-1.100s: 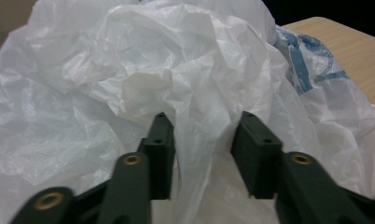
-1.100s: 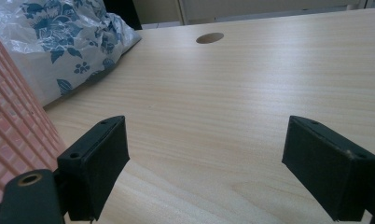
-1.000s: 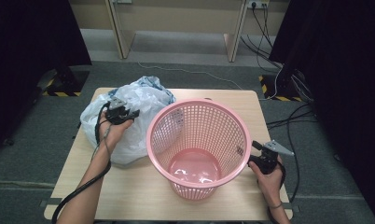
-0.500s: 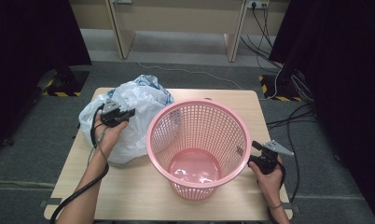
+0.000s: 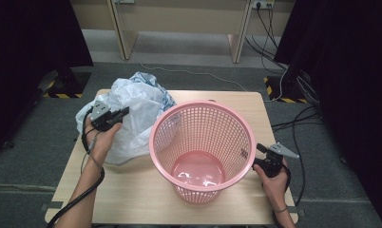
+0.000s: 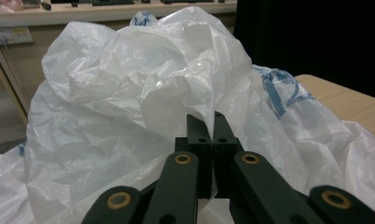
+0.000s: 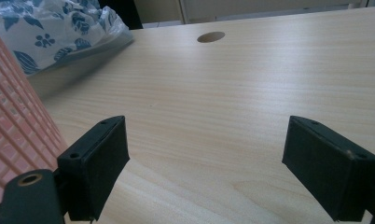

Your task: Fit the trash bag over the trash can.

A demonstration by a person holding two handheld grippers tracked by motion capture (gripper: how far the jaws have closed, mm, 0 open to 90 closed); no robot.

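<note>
High view: one crumpled white plastic bag (image 5: 132, 118) on desk (image 5: 146, 199) beside one pink mesh basket (image 5: 202, 147), left tongs (image 5: 120, 114) clamped on bag, right tongs (image 5: 256, 154) apart.

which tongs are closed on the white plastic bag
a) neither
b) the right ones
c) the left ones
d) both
c: in the left gripper view the left tongs stand shut with a fold of the white plastic bag pinched at their tips, while the right tongs stand wide open over bare table beside the pink basket.
</note>
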